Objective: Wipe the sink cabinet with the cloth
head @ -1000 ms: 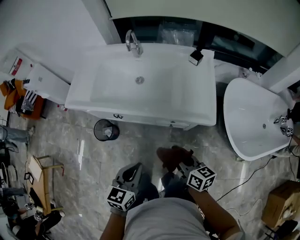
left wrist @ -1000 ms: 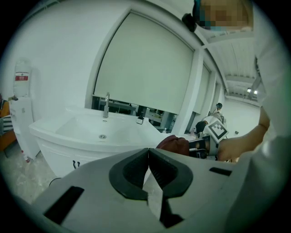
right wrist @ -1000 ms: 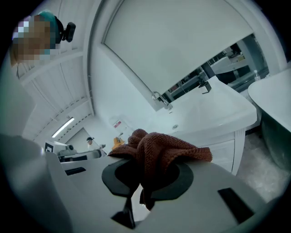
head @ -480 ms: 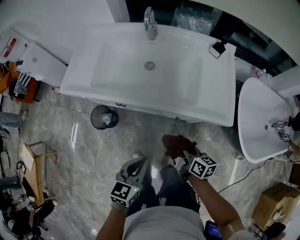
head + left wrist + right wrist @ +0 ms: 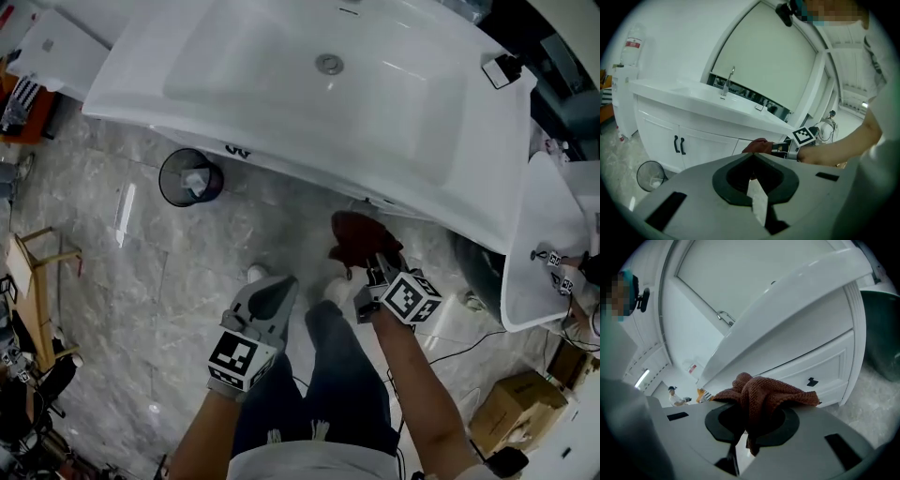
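Head view, compared with half a second before: the white sink cabinet now fills the upper part of the frame, its tap cut off by the top edge. The round waste bin sits higher, at upper left. The right gripper has reached forward at centre right, so the cloth now lies just below the cabinet's front edge, where earlier bare marble floor separated the two. The left gripper stays low at centre left, over the person's dark trouser leg.

The rust-brown knitted cloth is bunched between the right gripper's jaws, which are clamped on it. In the right gripper view its folds spill over and ahead of the jaw tips, one tail hanging down between them. Beyond it, at centre right, stands a white drawer front with a small dark pull. No view settles whether cloth and cabinet touch.

In the left gripper view the left gripper has its jaws drawn together, nothing between them. The cabinet doors fill the left of the frame and the cloth shows just above the jaw tips.
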{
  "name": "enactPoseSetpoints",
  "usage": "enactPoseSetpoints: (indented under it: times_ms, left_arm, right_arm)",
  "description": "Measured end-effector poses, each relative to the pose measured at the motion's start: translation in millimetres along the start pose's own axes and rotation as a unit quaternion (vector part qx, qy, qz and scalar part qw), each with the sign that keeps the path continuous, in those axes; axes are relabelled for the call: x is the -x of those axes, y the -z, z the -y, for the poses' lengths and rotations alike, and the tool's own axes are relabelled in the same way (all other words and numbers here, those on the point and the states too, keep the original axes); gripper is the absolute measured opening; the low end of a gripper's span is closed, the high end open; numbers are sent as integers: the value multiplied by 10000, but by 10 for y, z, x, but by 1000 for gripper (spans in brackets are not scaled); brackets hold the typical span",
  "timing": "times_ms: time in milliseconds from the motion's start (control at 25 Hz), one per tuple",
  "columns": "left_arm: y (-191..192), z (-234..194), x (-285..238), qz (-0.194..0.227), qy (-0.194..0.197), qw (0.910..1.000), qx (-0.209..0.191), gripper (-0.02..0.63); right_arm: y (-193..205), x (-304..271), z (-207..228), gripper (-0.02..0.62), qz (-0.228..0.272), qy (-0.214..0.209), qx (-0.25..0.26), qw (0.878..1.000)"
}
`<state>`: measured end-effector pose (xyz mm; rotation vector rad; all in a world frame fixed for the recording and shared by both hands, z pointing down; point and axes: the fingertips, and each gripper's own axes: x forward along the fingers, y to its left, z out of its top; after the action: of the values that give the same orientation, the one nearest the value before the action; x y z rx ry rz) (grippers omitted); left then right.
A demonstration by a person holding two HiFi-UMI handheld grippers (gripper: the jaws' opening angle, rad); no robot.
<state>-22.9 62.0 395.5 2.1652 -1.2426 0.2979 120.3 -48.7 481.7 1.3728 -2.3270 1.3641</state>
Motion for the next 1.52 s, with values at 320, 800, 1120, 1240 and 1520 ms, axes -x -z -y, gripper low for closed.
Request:
enactPoseSetpoints:
  times_ms: [320, 800, 1120, 1240, 1520]
  left_arm:
    - [349, -350, -166, 241, -114, 9983, 523, 11]
    - [784, -668, -257, 326, -295, 9969, 646, 11]
    - [931, -632, -322, 332, -336, 9959, 778, 11]
    - [991, -631, -338, 311, -372, 9956, 807, 11]
    - [1059, -607, -349, 293, -560, 9936, 935, 11]
  right_arm:
    - [68, -501, 214, 61, 102, 50, -170, 9998]
    - [-56, -941, 458, 61, 121, 147, -558, 9983]
    - [-145, -1109, 561, 61, 213, 196, -656, 9974]
    - [-140, -1172, 580, 61, 176, 206, -422, 9987]
    - [-21, -1314, 655, 61, -163, 250, 193, 9994]
